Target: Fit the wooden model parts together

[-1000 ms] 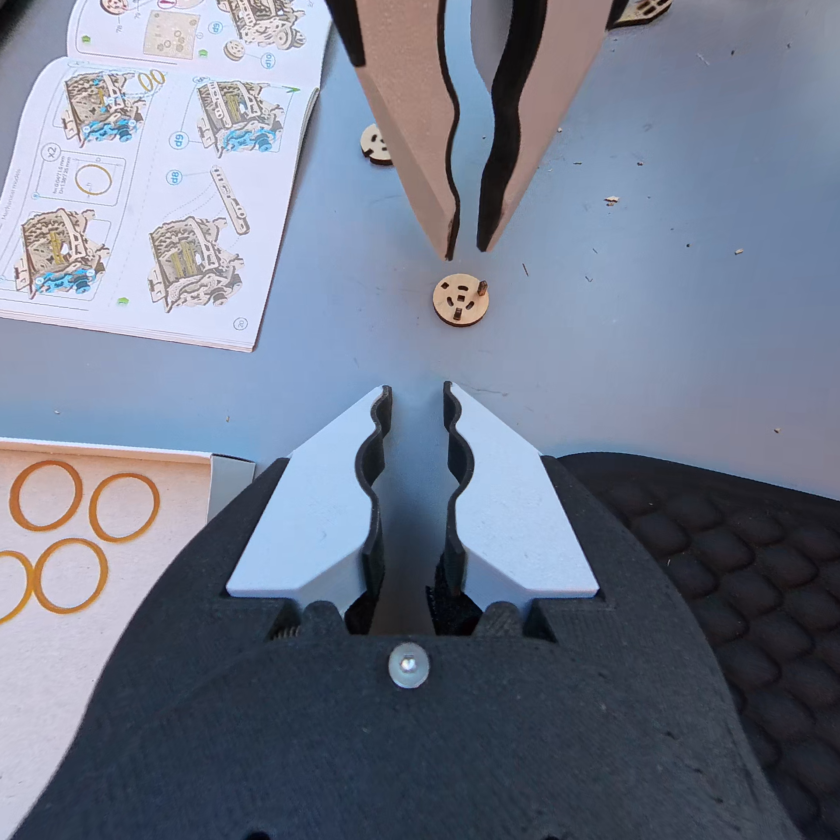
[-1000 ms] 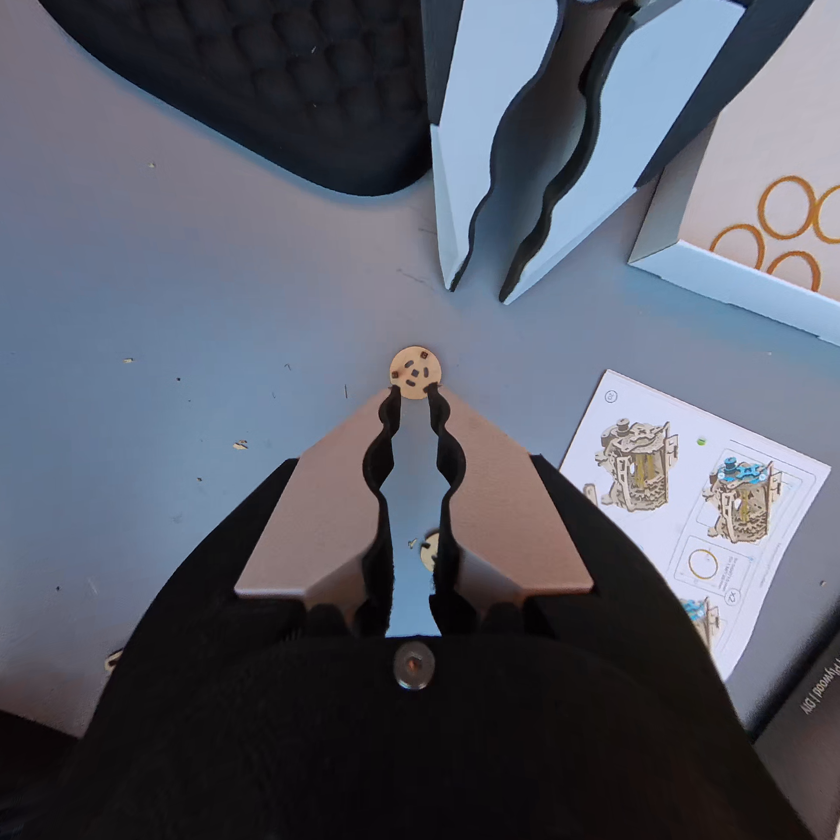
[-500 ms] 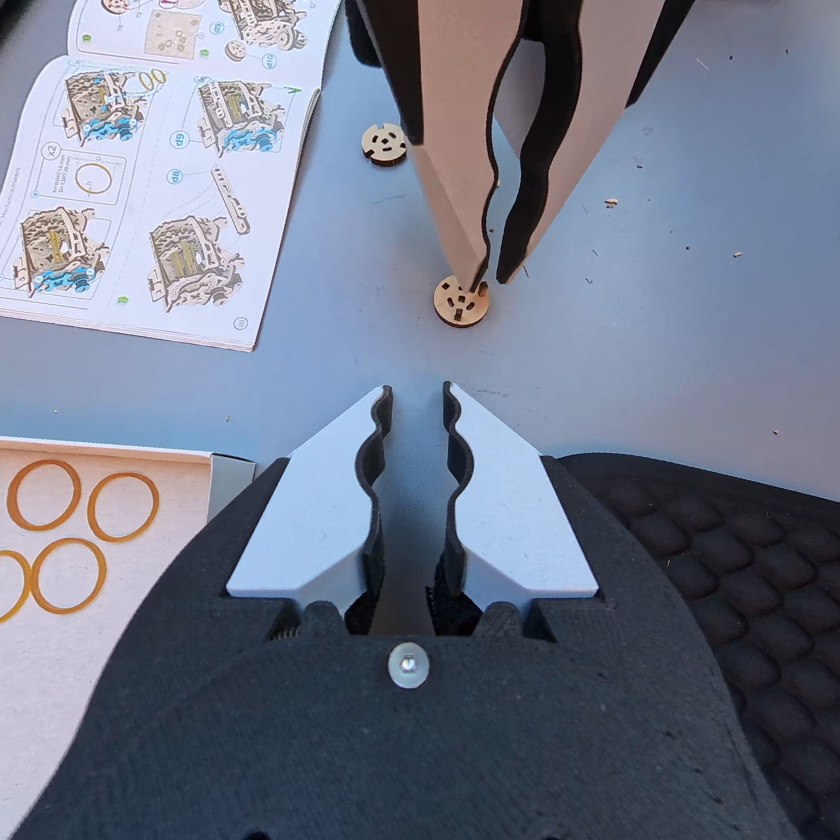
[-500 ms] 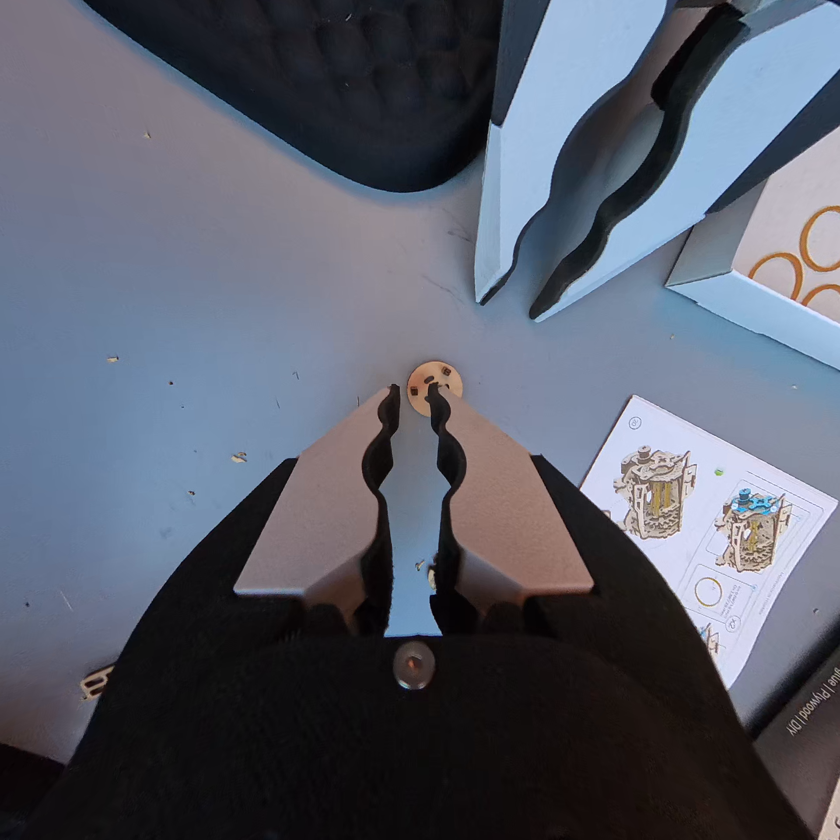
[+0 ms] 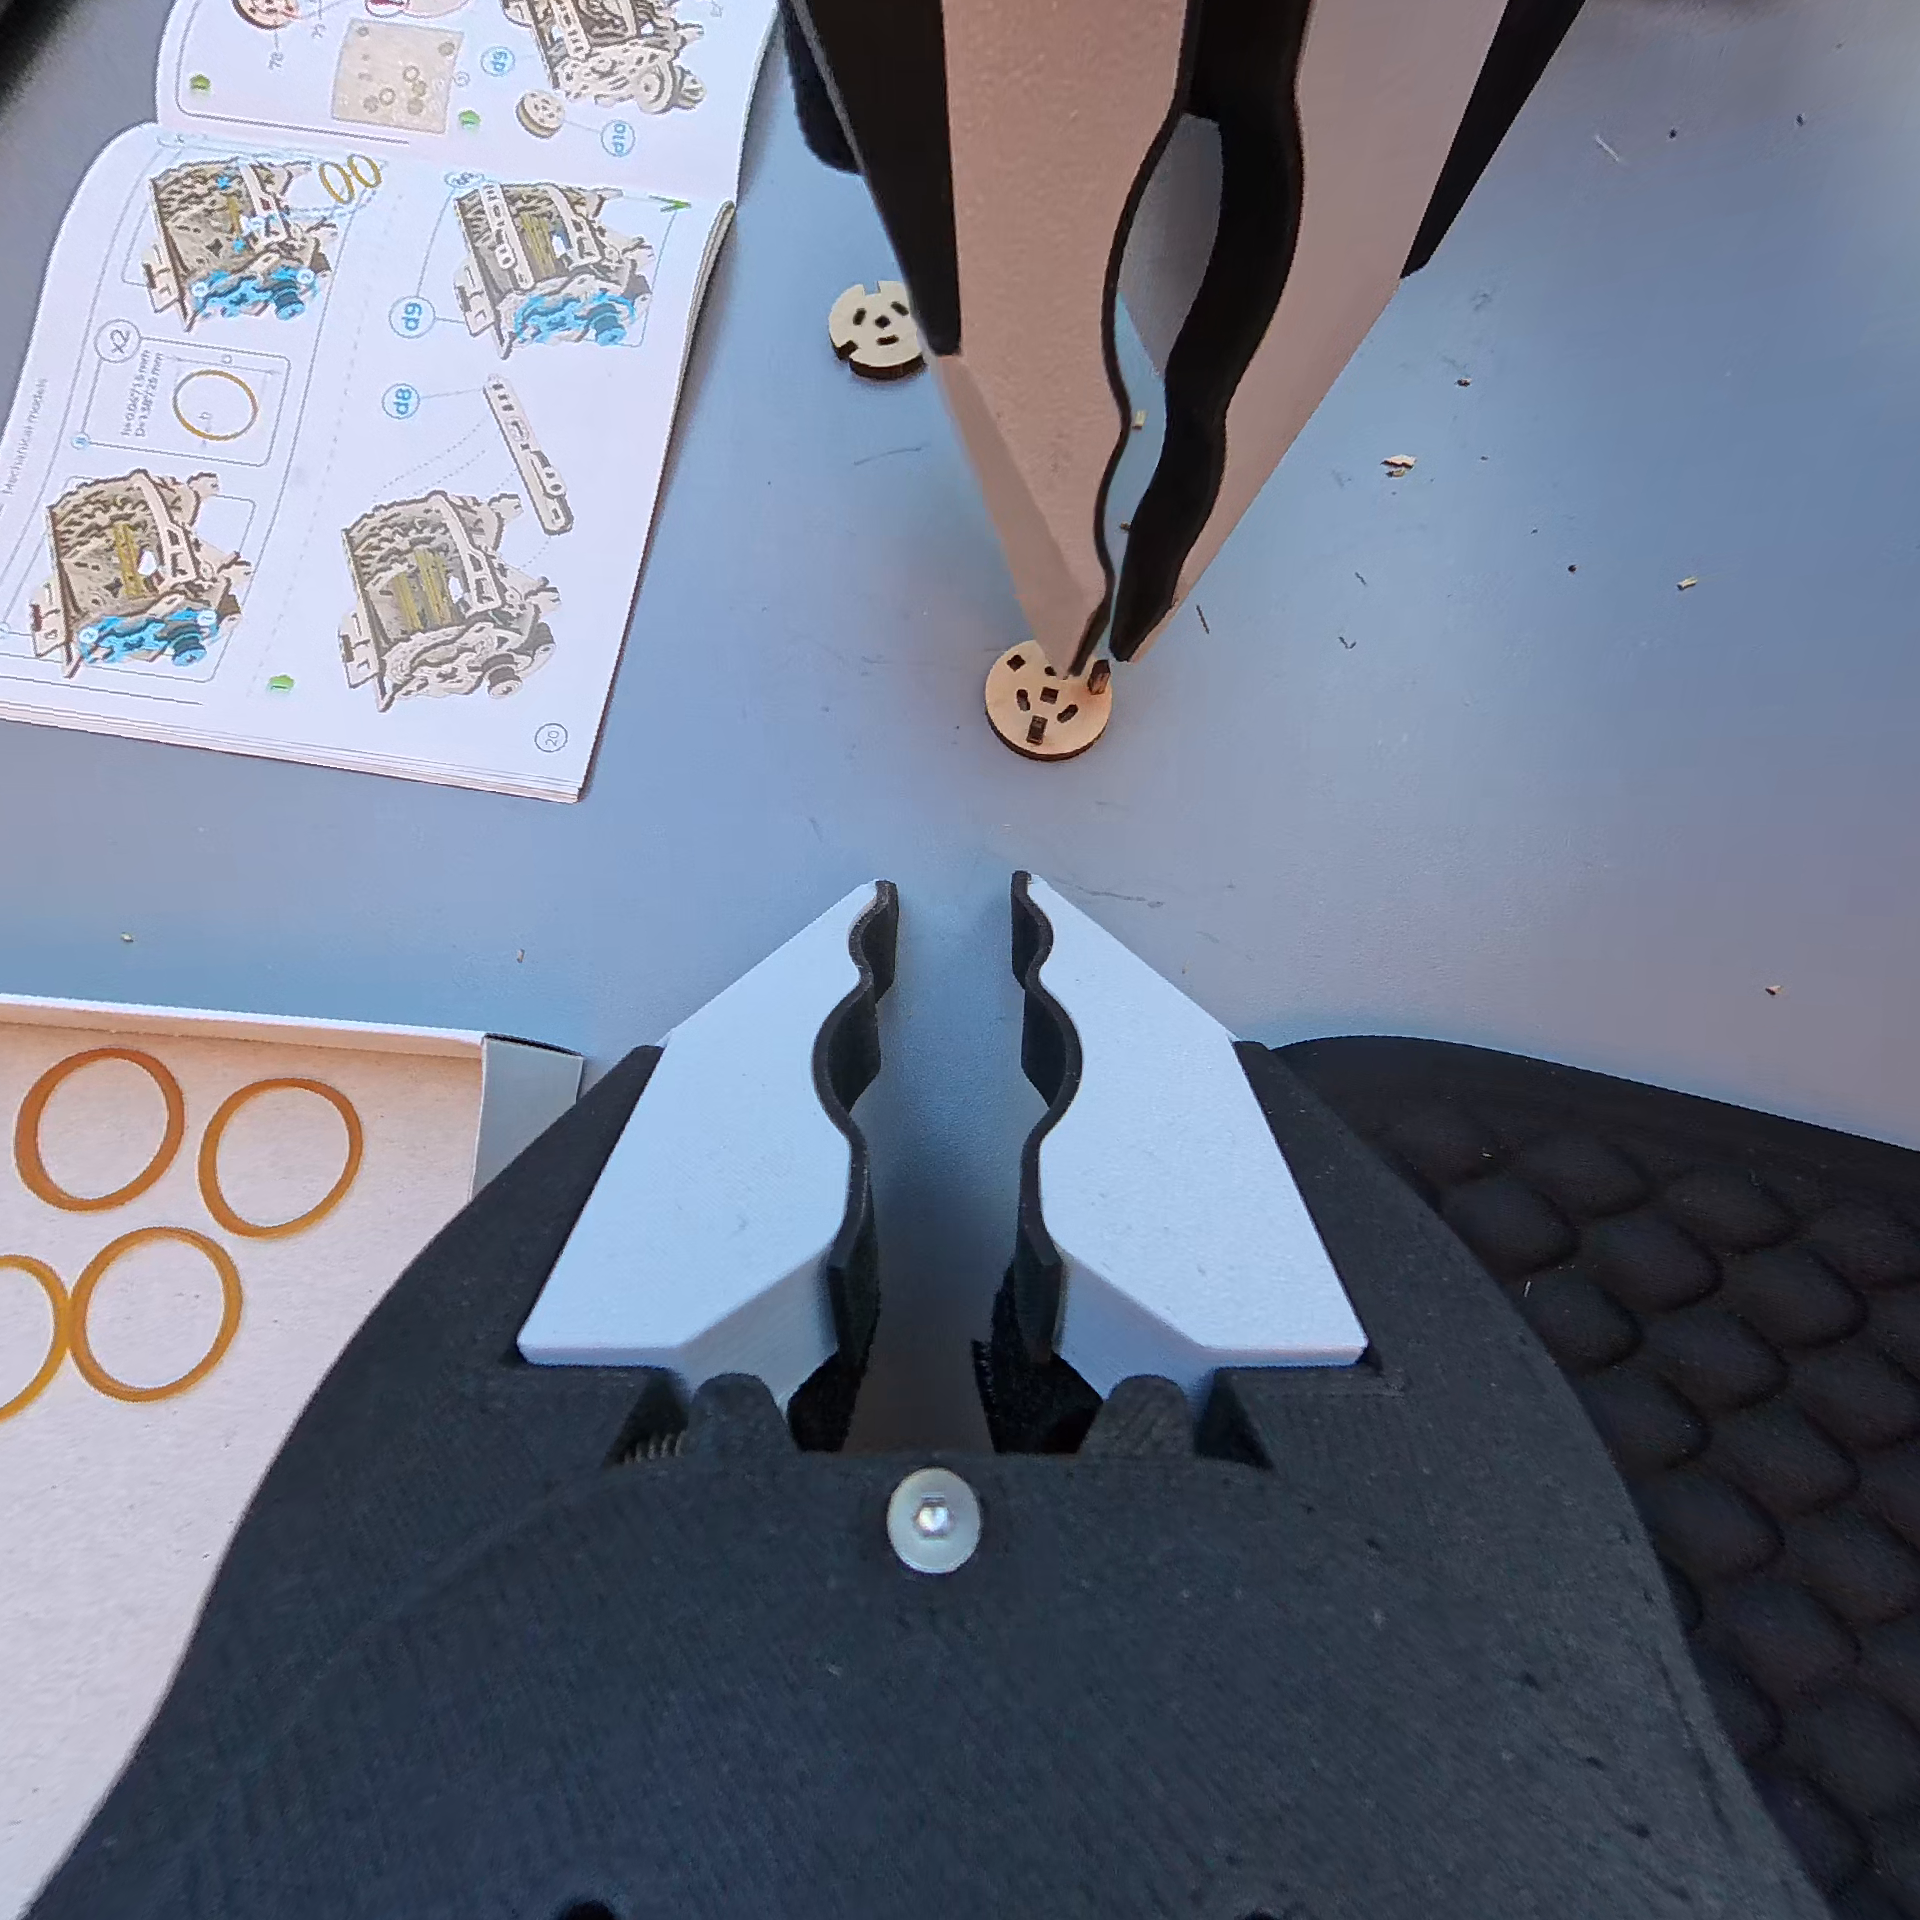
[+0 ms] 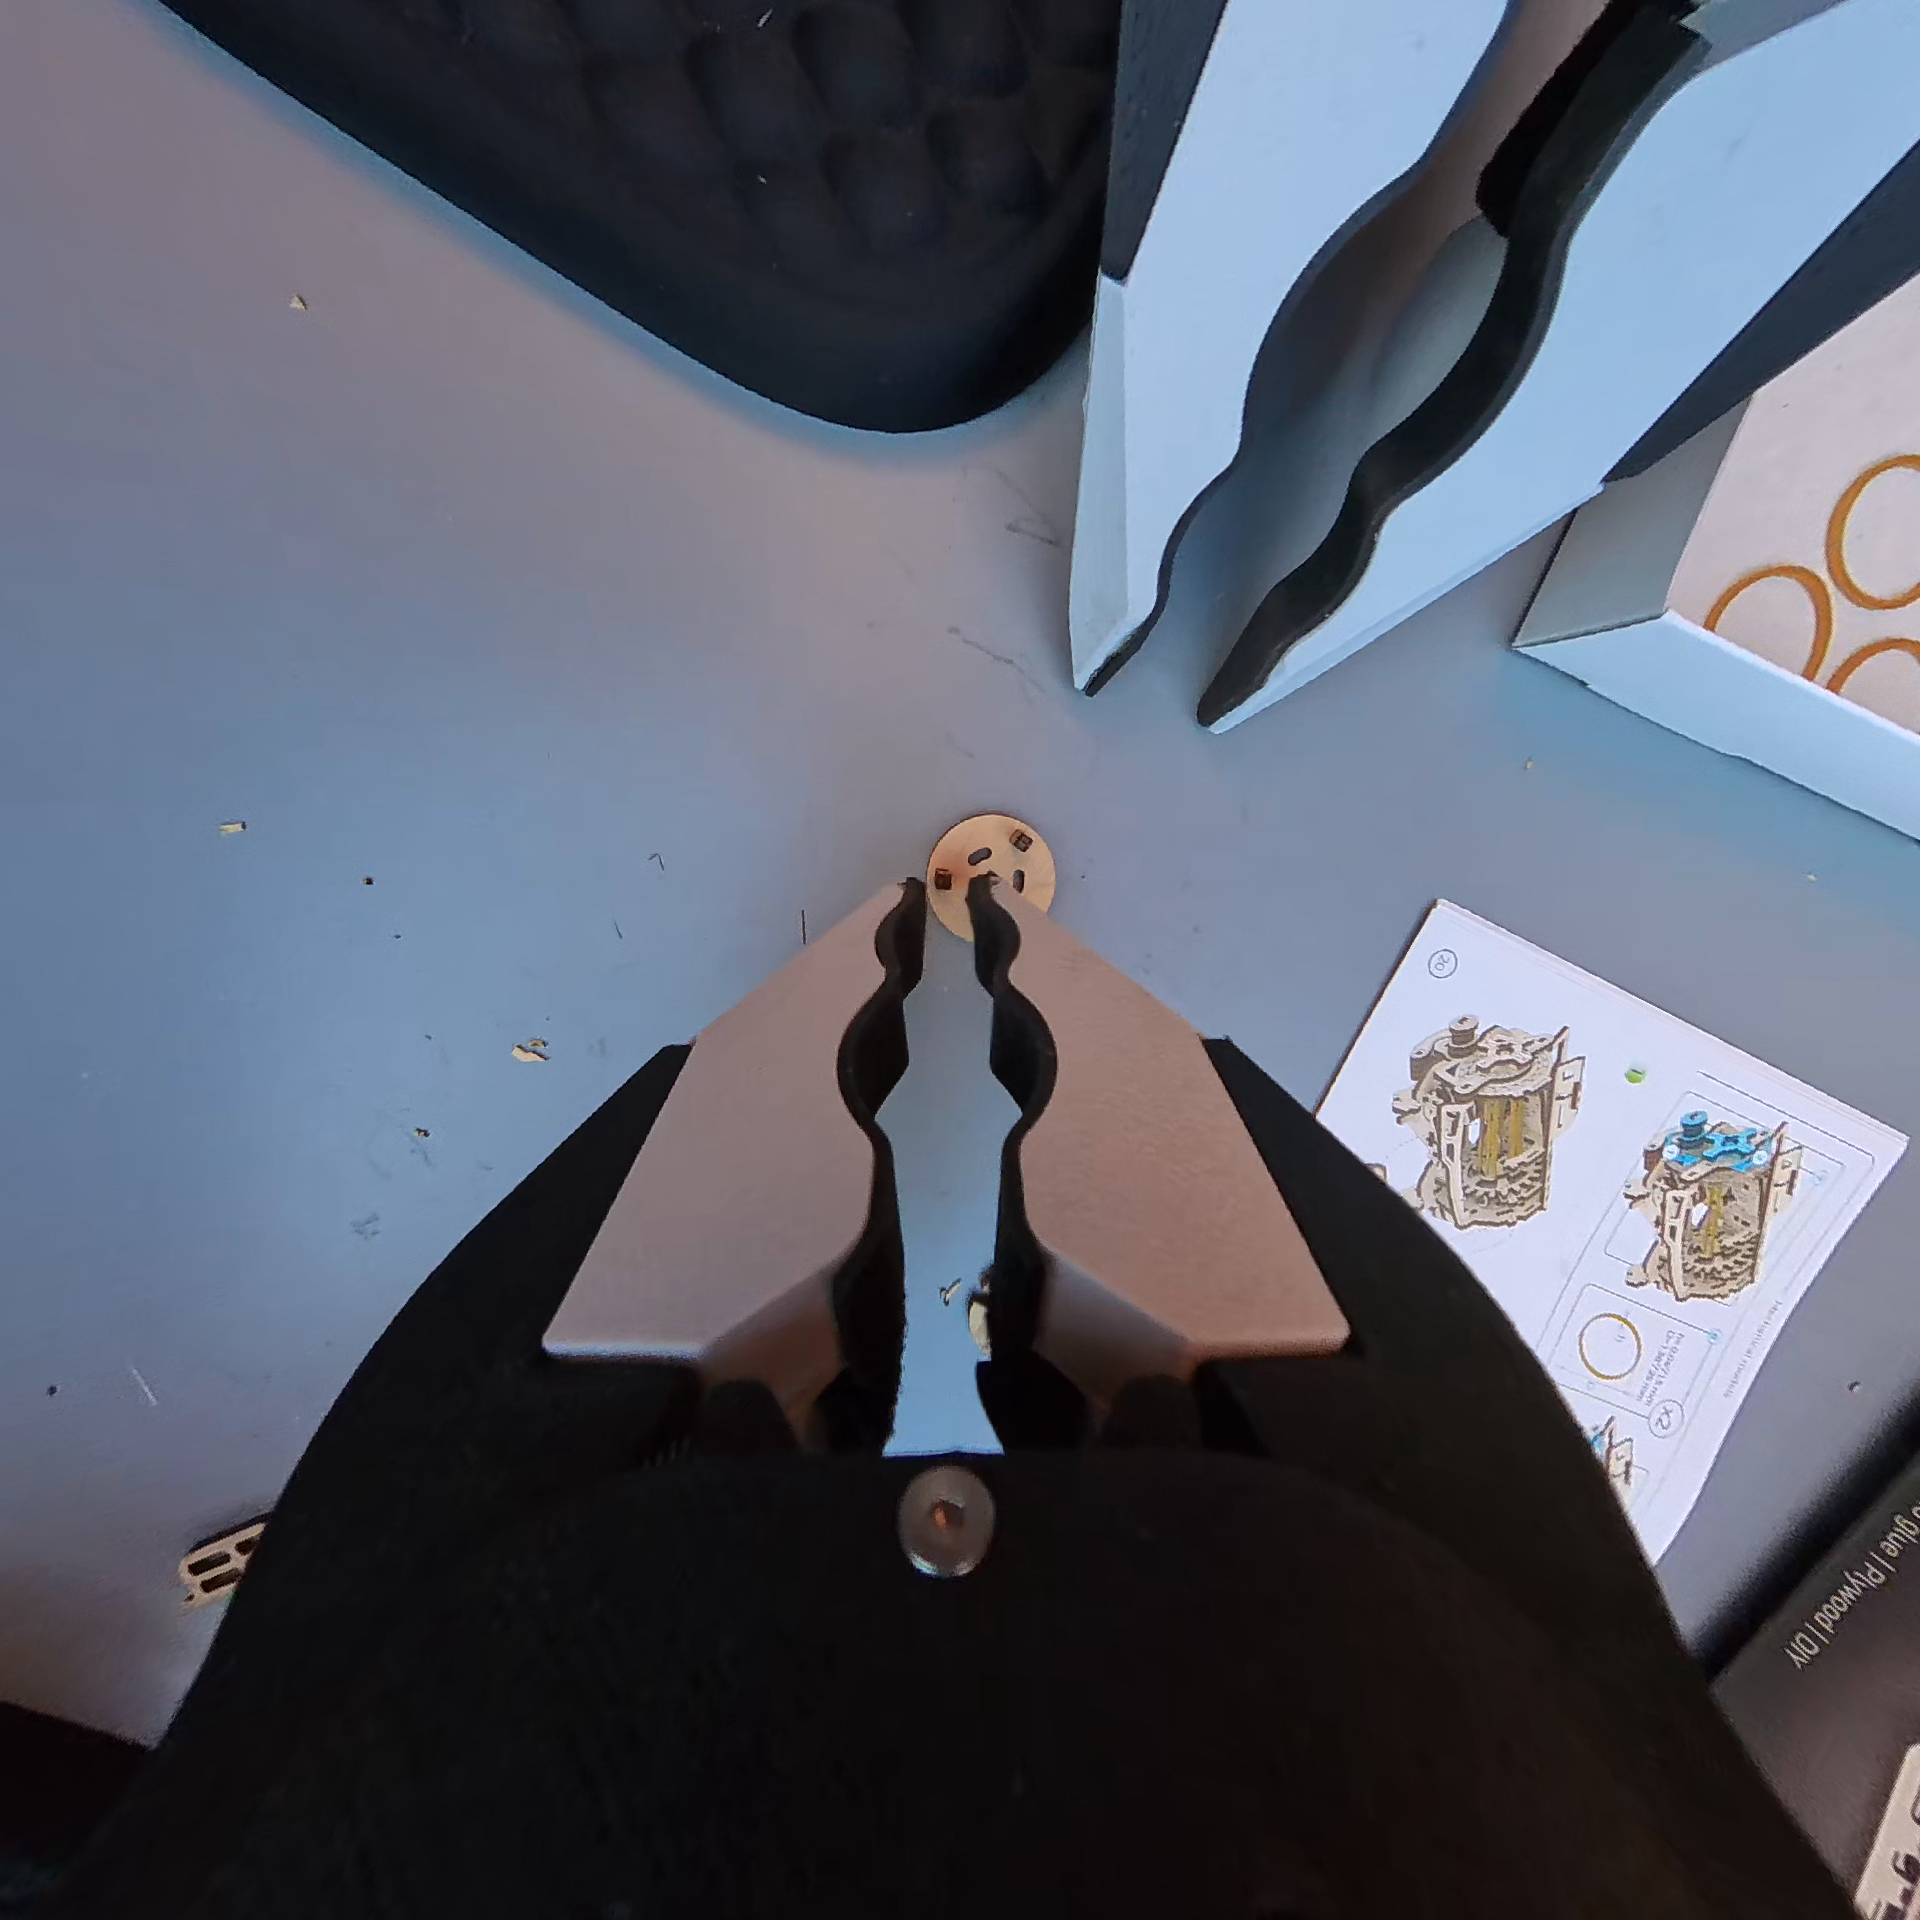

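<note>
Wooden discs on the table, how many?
2. One wooden disc lies under the tips of the right claw; a notched disc lies behind that claw beside the instruction booklet. More may be hidden behind the claws.

surface: matte grey-blue table [image 5: 1455, 831], dotted with wood crumbs
centre: round slotted pale wooden disc [image 5: 1047, 704]
far: second notched wooden disc [image 5: 875, 330]
left: open white instruction booklet [image 5: 312, 416]; white cardboard box [image 5: 208, 1558]
right: black quilted pad [image 5: 1662, 1299]
</note>
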